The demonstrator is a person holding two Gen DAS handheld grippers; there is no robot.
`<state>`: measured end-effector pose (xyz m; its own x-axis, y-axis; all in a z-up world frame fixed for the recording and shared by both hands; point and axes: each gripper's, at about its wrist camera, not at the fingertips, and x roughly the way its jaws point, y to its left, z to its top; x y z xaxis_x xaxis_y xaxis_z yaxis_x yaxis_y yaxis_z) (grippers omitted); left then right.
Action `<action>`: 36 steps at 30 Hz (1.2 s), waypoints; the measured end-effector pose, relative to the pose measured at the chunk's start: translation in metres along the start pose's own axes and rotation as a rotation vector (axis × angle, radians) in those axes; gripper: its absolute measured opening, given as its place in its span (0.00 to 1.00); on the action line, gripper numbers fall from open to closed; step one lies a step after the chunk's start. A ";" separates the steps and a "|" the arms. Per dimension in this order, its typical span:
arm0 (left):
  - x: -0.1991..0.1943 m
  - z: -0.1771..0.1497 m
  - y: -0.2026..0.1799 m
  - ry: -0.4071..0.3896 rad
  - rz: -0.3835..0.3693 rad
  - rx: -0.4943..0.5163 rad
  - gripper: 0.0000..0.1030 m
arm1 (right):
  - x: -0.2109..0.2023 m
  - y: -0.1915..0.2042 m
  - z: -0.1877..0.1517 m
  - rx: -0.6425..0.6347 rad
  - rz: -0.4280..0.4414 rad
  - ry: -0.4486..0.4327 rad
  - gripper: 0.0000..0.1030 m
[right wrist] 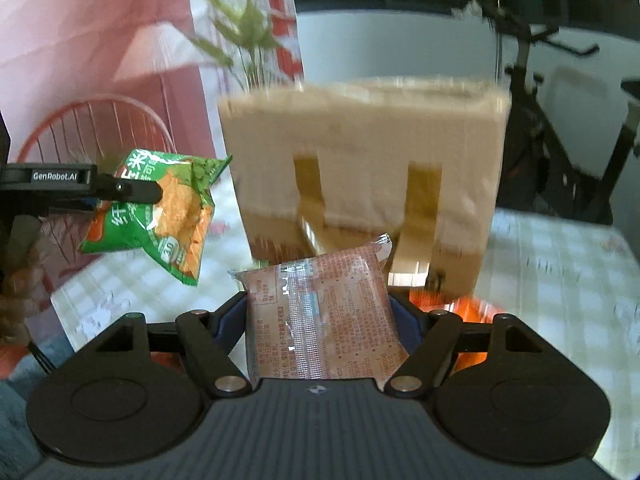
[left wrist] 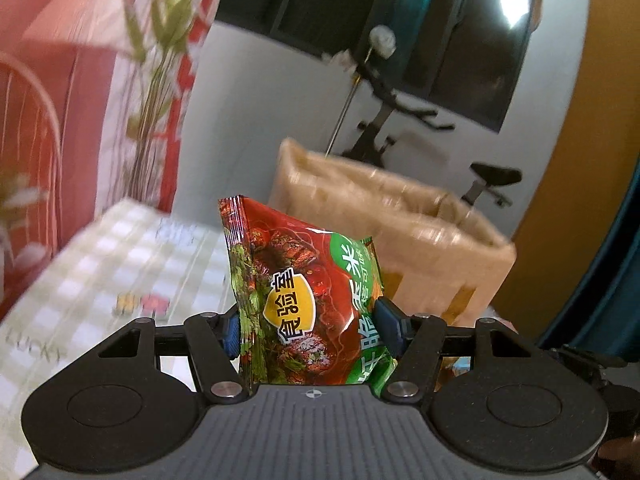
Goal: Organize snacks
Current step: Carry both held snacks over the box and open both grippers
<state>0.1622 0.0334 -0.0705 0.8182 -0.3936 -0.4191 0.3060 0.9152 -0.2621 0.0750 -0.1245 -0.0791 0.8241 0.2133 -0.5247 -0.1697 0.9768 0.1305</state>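
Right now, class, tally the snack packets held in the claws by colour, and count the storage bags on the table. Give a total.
Red-and-green crinkly foil snack packet, in the left claw: 1
Pale orange printed plastic snack packet, in the right claw: 1
Beige fabric storage bag with yellow straps: 1
Total: 3

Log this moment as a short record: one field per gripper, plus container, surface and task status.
left gripper: shut on red-and-green snack packet, held up off the table
right gripper: shut on pale orange snack packet, printed back facing the camera
container: tan fabric bag, upright beyond both packets
surface: checked tablecloth
status: both packets in the air, neither in the bag yet
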 end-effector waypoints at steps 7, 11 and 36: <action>-0.003 0.040 -0.021 -0.109 -0.034 0.051 0.65 | -0.019 -0.003 0.046 -0.024 0.011 -0.137 0.73; 0.003 0.062 -0.031 -0.150 -0.032 0.083 0.65 | -0.021 -0.007 0.069 -0.041 0.019 -0.189 0.73; 0.167 0.117 -0.070 0.033 0.092 0.306 0.68 | 0.104 -0.085 0.177 0.087 -0.156 -0.174 0.73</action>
<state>0.3347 -0.0862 -0.0210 0.8344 -0.3058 -0.4586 0.3675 0.9287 0.0494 0.2706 -0.1887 0.0044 0.9187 0.0458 -0.3923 0.0082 0.9908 0.1350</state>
